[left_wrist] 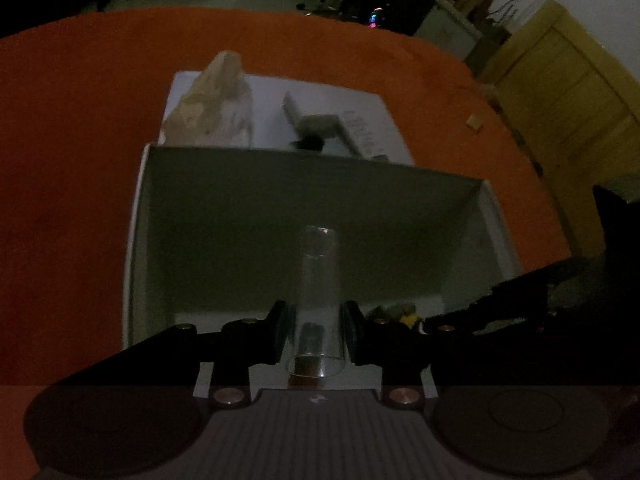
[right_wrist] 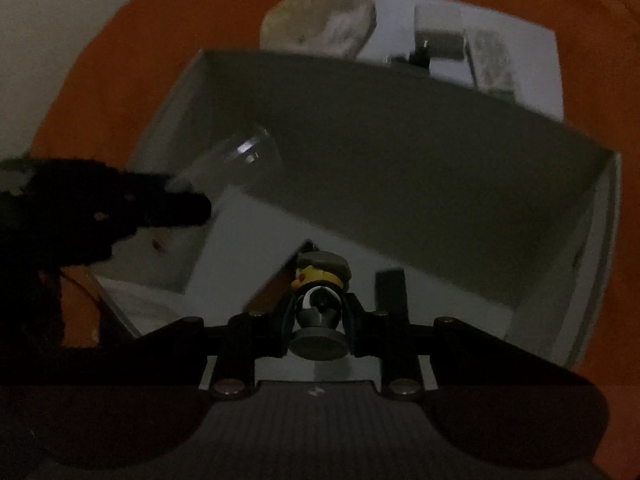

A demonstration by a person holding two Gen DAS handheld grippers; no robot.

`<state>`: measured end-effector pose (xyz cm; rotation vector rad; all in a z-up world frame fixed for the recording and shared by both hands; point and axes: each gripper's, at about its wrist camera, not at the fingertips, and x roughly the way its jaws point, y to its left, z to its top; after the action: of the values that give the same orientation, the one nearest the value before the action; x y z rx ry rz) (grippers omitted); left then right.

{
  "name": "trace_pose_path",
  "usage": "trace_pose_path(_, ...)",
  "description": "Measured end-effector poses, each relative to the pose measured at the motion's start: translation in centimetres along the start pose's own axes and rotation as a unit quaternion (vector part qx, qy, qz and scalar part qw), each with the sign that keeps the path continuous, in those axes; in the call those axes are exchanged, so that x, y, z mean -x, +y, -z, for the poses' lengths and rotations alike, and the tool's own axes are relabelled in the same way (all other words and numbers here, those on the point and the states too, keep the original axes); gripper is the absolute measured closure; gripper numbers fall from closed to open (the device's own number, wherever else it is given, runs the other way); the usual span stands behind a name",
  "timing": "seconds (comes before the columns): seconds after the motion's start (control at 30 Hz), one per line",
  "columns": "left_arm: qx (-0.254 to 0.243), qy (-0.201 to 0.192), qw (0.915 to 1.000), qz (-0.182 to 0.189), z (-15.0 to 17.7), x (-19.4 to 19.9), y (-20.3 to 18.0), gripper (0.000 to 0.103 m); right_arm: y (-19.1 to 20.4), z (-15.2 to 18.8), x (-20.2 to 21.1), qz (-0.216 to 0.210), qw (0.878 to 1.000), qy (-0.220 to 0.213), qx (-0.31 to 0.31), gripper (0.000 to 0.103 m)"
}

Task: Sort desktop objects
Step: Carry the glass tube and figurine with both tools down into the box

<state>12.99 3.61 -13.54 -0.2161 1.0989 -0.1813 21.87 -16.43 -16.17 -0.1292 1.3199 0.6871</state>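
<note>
We've got a clear glass tube (left_wrist: 318, 300) pinched in our left gripper (left_wrist: 317, 330), hanging over the open white box (left_wrist: 138, 240). Our right gripper (right_wrist: 319, 314) clamps a little toy figure (right_wrist: 320, 280) above the same box, orange tablecloth (left_wrist: 68, 140) all around.

Item count: one clear glass tube (left_wrist: 318, 296) between the left gripper (left_wrist: 316, 332) fingers; one toy figure (right_wrist: 320, 296) between the right gripper (right_wrist: 319, 320) fingers; one open white box (left_wrist: 136, 240) beneath both; one crumpled bag (left_wrist: 216, 100) beyond it.
</note>
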Motion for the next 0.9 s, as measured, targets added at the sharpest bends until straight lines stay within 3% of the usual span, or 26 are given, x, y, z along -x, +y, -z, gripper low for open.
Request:
trace_pose_path(0.3, -0.015, 0.018, 0.9992, -0.032, 1.0, -1.6, 0.5, 0.078, 0.4, 1.0, -3.1, 0.018, 0.999, 0.029, 0.023, 0.074)
trace_pose_path(0.9, -0.008, 0.076, 0.9959, -0.048, 2.3, -5.3, 1.0, 0.078, 1.1, 2.3, -8.1, 0.048, 0.992, 0.095, 0.073, 0.074)
